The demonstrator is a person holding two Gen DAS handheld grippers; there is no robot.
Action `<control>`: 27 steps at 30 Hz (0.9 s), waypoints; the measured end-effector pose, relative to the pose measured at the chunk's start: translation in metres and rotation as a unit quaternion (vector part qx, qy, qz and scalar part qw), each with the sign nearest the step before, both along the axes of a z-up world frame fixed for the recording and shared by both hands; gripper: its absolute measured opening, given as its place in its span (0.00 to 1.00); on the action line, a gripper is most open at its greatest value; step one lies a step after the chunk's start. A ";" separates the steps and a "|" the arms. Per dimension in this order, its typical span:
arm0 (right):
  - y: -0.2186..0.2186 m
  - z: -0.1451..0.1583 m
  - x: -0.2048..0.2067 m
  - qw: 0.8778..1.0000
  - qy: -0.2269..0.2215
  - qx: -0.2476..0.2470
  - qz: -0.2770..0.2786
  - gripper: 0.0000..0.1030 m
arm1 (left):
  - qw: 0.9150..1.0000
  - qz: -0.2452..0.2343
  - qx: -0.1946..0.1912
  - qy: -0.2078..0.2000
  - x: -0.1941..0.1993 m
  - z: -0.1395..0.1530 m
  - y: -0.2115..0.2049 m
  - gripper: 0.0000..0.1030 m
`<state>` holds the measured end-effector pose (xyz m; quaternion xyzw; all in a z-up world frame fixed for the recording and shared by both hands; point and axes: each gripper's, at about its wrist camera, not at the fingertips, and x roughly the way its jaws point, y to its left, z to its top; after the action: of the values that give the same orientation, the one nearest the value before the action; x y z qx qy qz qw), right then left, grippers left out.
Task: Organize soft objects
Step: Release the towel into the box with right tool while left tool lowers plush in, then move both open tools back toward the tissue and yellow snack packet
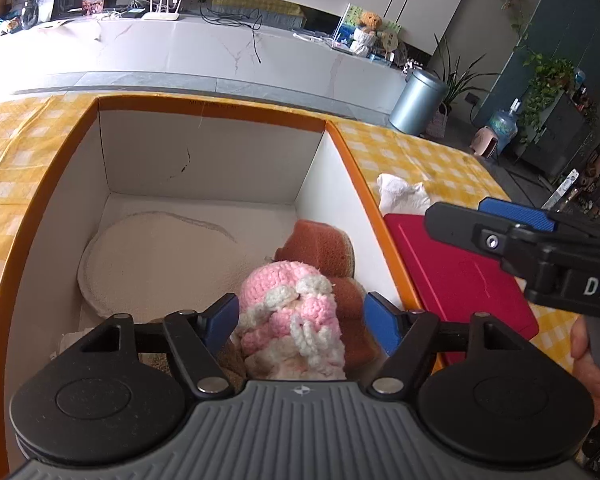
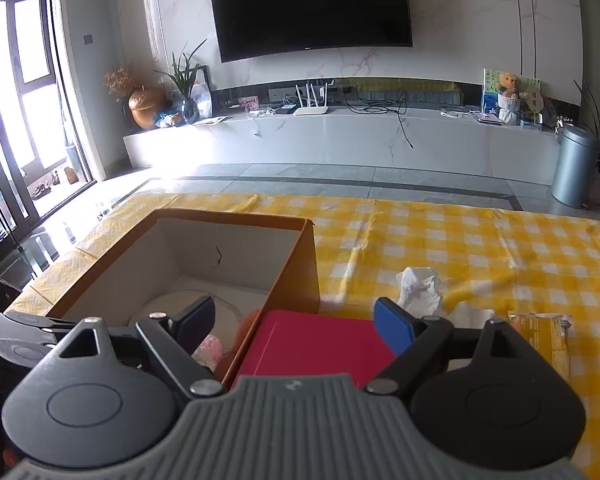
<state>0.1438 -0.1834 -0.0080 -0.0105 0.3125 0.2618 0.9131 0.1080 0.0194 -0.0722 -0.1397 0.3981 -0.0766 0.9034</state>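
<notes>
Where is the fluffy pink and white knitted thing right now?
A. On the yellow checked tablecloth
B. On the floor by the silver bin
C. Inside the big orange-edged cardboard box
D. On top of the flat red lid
C: the pink and white knitted toy lies inside the orange-edged cardboard box, beside brown sponges, between the open left gripper pads.

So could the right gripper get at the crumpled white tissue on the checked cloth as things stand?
Probably yes. The right gripper is open and empty above the red pad, and the crumpled white tissue lies in the open just beyond its right finger, outside the box, nothing lying between them.
</notes>
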 end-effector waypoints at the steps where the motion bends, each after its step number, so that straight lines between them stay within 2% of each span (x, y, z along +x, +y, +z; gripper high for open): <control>1: -0.001 0.000 0.000 1.000 0.000 -0.001 -0.001 0.83 | 1.000 0.004 -0.008 -0.007 -0.003 0.004 0.002 0.85; 4: -0.006 0.002 0.001 1.000 0.006 0.015 -0.008 0.83 | 1.000 0.007 -0.001 -0.026 -0.006 0.017 0.003 0.86; 7: -0.010 0.007 0.000 1.000 0.004 0.027 -0.011 0.83 | 0.996 0.016 0.042 -0.073 -0.019 0.030 -0.001 0.88; 9: -0.013 0.010 -0.001 0.999 -0.001 0.031 -0.014 0.83 | 0.994 0.024 0.061 -0.088 -0.023 0.037 -0.003 0.89; 13: -0.020 0.015 -0.001 0.999 -0.003 0.044 -0.021 0.83 | 0.992 0.039 0.064 -0.097 -0.024 0.045 -0.002 0.89; 18: -0.028 0.020 -0.001 0.998 -0.008 0.048 -0.030 0.83 | 0.990 0.029 0.078 -0.110 -0.026 0.051 0.000 0.89; 24: -0.048 0.028 -0.002 0.997 -0.016 0.054 -0.053 0.84 | 0.988 0.038 0.069 -0.130 -0.035 0.057 0.002 0.89; 27: -0.062 0.035 -0.002 0.996 -0.023 0.059 -0.066 0.85 | 0.987 0.026 0.068 -0.146 -0.038 0.060 0.001 0.89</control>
<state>0.1418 -0.2459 0.0265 0.0578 0.2758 0.2184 0.9343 0.0700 0.0206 -0.0126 -0.0753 0.2627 -0.0456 0.9608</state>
